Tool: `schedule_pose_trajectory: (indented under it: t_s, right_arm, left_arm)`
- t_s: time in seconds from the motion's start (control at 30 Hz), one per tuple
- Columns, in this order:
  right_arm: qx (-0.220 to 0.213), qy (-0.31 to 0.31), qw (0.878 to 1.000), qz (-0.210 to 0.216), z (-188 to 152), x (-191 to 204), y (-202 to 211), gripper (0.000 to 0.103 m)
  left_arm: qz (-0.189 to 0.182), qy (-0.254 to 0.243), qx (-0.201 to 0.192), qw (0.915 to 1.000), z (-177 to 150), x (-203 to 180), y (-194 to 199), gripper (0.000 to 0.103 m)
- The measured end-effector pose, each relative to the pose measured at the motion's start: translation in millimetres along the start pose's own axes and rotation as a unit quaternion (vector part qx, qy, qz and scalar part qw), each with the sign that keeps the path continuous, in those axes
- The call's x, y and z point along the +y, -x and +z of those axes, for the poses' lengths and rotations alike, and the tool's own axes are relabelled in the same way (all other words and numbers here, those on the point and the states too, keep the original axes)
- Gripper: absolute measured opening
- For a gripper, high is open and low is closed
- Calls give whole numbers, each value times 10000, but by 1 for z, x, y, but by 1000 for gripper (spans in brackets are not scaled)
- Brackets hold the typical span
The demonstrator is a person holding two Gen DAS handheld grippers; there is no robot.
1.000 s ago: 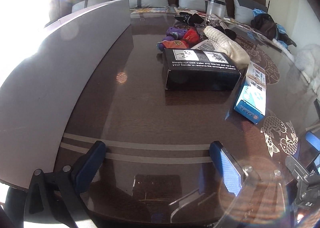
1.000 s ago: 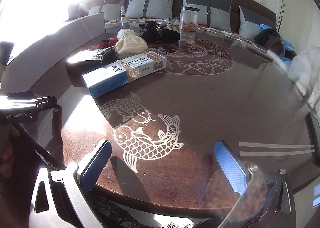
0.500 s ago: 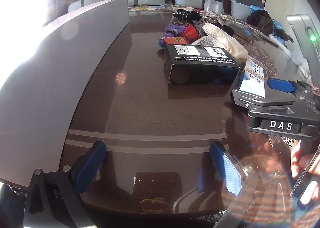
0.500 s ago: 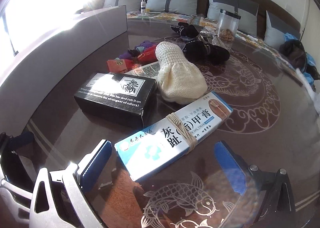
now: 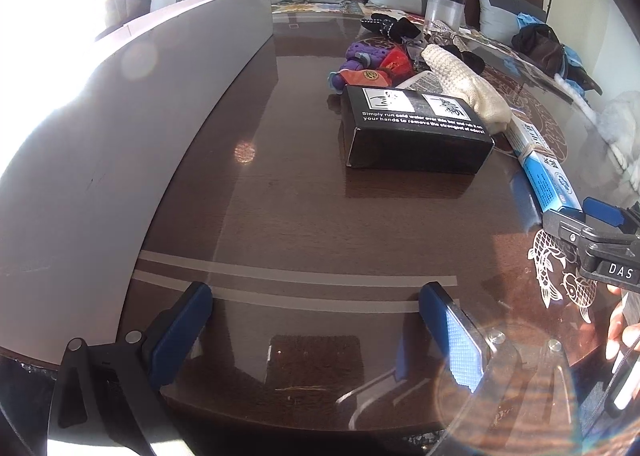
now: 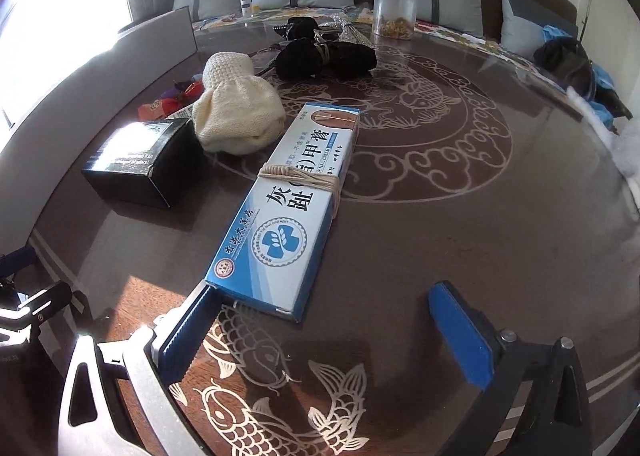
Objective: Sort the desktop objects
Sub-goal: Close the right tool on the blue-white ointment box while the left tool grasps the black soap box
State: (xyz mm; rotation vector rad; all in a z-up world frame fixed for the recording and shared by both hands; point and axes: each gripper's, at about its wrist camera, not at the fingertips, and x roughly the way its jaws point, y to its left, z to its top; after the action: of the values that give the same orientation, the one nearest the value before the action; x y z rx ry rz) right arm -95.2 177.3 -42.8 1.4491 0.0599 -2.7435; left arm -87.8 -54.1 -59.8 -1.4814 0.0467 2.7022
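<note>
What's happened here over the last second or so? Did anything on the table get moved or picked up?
The right gripper came forward across the fish pattern to the near end of the blue ointment box, jaws open around its corner, nothing gripped yet. The left gripper stayed open over bare table. The box, the black box and the cream knitted hat have not moved.

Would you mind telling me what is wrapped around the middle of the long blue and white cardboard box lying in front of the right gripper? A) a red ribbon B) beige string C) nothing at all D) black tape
B: in the right wrist view, several turns of beige string circle the middle of the long blue and white cardboard box, which lies flat on the dark glossy table just ahead of the open right gripper.
</note>
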Motion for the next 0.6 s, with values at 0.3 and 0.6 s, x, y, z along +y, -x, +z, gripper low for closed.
schedule_pose_trajectory:
  t_s: [0.3, 0.6]
  right_arm:
    - [235, 283, 9992, 182, 35, 3, -24, 103]
    - [-99, 614, 9971, 428, 44, -1, -33, 103]
  left_arm:
    - [61, 82, -3, 9999, -2, 0, 1, 103]
    - [-179, -279, 213, 9992, -2, -13, 2, 103]
